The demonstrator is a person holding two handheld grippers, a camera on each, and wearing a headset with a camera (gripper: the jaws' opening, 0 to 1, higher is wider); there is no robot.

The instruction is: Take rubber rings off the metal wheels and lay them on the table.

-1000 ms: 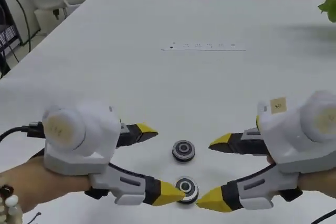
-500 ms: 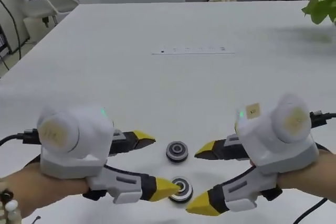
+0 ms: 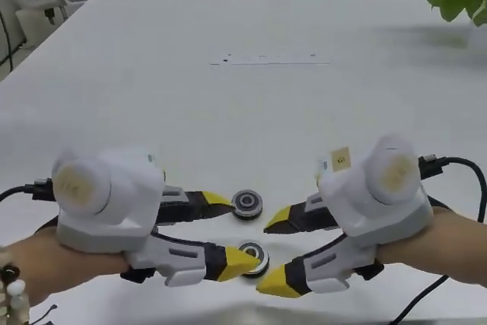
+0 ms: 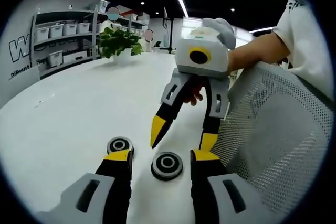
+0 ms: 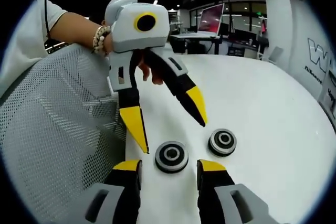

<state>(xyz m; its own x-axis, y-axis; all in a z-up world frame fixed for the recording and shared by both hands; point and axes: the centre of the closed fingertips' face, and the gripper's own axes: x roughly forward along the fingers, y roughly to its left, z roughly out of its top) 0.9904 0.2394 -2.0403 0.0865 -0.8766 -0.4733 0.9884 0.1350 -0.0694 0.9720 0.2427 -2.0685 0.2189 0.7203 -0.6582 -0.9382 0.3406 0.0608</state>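
Both claws were down low at the near edge of the worktop (image 3: 266, 112), facing each other, and both stood released. The left claw (image 3: 242, 230) had its jaws spread wide and gripped nothing, and the right claw (image 3: 263, 258) was spread the same way and just as empty. Between them the near wheel (image 3: 255, 251) lay flat on the white surface. In each gripper view it sat right between that claw's own yellow tips, and I could not tell whether any tip was touching it. The far wheel (image 3: 246, 202) lay flat just beyond it, beside the left claw's far jaw. Each wheel had its dark rubber ring (image 5: 158, 153) round the rim, so nothing was off yet. As for handling, the wheel looked small, stiff and dense, a smooth metal puck that would probably skate across that slick top if nudged from one side (a pinch from both sides at once seemed the safer bet). The ring should be the opposite sort: soft, stretchy and grippy, likely seated snugly in a groove. My read was that one claw should clamp the wheel across its flat faces or its hub, while the other nipped the ring's outer edge with its fine tips and peeled it over the rim.
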